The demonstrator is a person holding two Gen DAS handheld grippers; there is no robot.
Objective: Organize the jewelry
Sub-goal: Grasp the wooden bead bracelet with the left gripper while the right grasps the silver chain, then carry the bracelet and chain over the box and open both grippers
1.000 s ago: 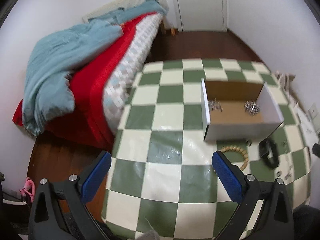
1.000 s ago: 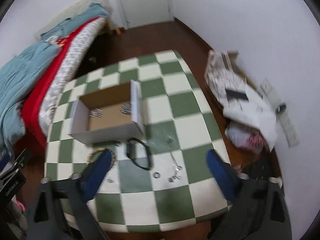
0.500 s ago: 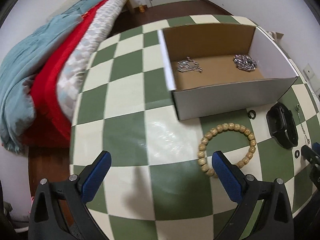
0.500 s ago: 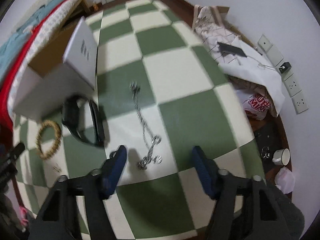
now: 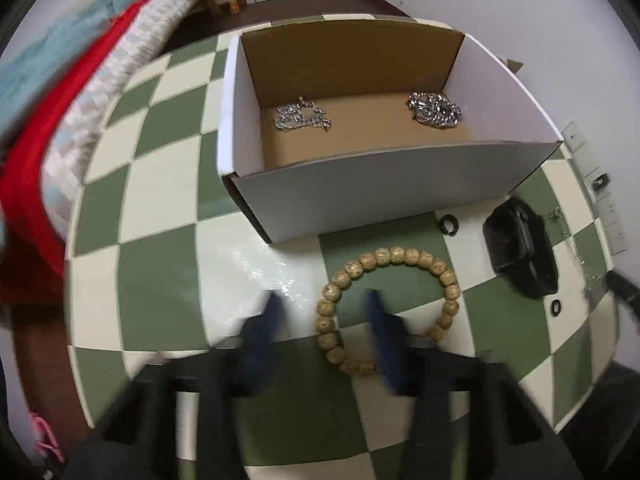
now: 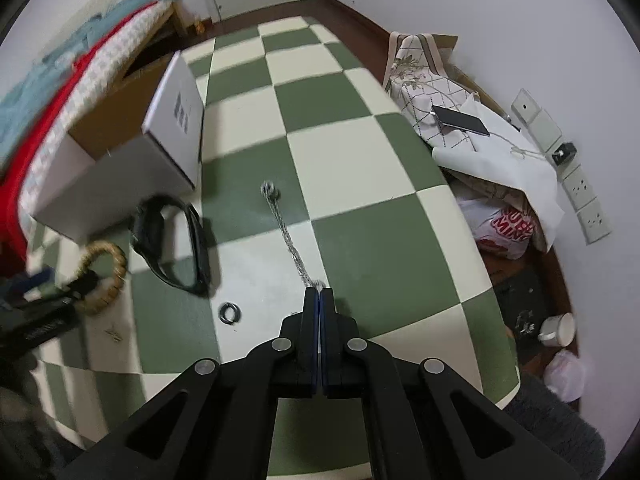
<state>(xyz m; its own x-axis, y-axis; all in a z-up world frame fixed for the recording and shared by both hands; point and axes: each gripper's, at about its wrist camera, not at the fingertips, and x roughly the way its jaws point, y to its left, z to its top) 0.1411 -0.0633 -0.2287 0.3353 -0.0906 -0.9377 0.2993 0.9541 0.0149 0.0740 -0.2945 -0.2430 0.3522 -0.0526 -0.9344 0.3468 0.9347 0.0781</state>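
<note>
Both grippers were down at the checkered table (image 6: pixel 360 152), each at its own piece of jewelry. The right gripper (image 6: pixel 319 294) had just clenched, its blue pads pressed flat together on the near end of a thin silver chain (image 6: pixel 286 232), whose far end lay stretched out on the table toward the box (image 5: pixel 360 192). The left gripper (image 5: pixel 324 312) had just been narrowing and straddled the left arc of the bead bracelet (image 5: pixel 388 304), one finger outside the loop and one inside; motion blur hid whether the pads already pressed on the beads. To do this well, each pinch should be firm before any lift, since a chain held by so little could slip, and the bracelet needed a bead squarely between the pads. A straight rise, high enough to clear the box wall, would probably keep the chain from dragging across the watch (image 6: pixel 172 248) and the small ring (image 6: pixel 230 314). Only the left wrist view showed inside the box, where two silver chains (image 5: pixel 302 118) already lay apart; only the right wrist view showed the closed pads on the chain.
</note>
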